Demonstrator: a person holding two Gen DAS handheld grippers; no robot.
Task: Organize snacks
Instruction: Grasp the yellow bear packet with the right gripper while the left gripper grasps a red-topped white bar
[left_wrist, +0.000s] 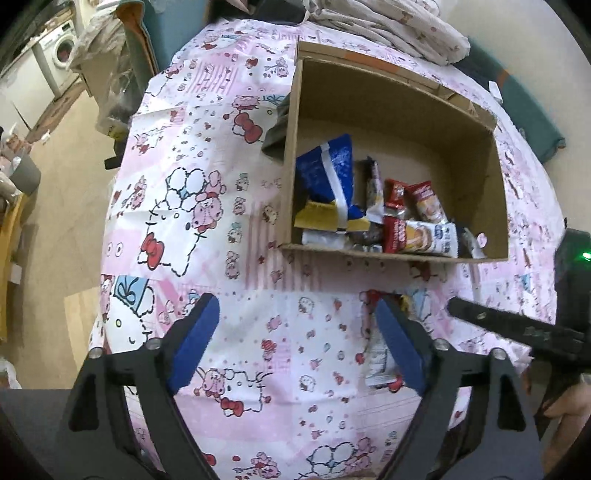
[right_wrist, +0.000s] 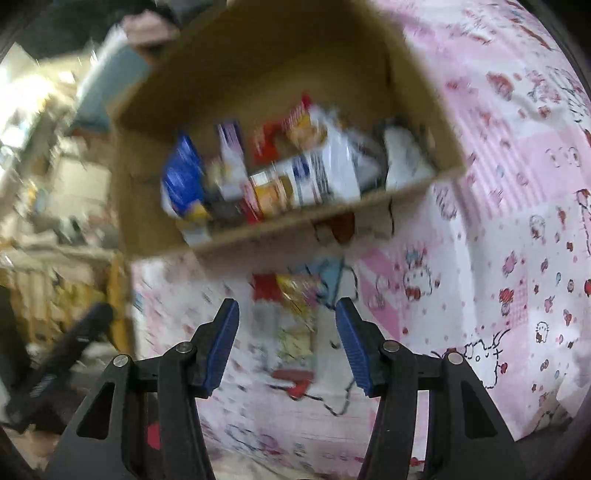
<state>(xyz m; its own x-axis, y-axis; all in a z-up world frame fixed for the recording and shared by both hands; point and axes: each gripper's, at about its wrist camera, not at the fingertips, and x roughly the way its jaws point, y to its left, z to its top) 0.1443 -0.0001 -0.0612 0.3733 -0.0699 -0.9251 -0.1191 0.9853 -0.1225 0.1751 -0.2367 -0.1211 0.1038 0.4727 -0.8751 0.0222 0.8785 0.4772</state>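
Right claw hangs half open and empty over a loose snack on the cloth, just before the box. Left claw gapes, empty. Risk: a hurried, off-centre pinch could snag cloth or skid the packet.

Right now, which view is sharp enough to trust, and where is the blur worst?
Left wrist view: sharp; the box and its snacks read clearly, with fisheye bending at the edges. Right wrist view: motion-smeared, worst on the box and the snack lying ahead of the right tool; only the tool itself is crisp.
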